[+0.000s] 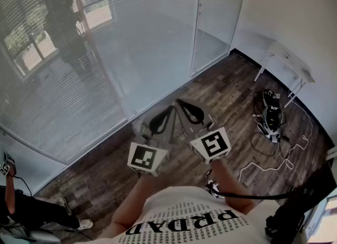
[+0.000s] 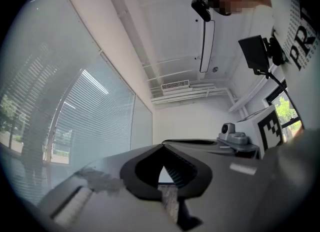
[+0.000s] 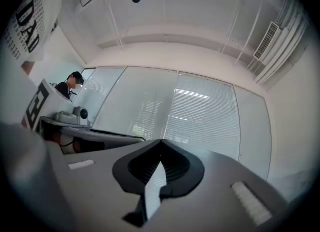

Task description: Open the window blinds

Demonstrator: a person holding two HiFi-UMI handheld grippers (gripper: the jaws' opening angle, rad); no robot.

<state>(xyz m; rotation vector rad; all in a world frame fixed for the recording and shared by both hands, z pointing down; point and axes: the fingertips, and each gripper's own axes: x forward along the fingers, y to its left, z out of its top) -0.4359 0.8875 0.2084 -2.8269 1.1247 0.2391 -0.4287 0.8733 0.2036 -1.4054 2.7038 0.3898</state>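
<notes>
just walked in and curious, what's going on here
A person stands facing the window blinds, holding the left gripper and the right gripper out in front, side by side. Both grippers are shut with nothing between their jaws. The blinds are down, and neither gripper touches them.

The right gripper [image 3: 161, 142] has its jaws together and empty, aimed at the far, lowered window blinds [image 3: 200, 110].

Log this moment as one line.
left gripper: shut, empty | right gripper: shut, empty | blinds: lowered, untouched | both grippers held short of blinds
</notes>
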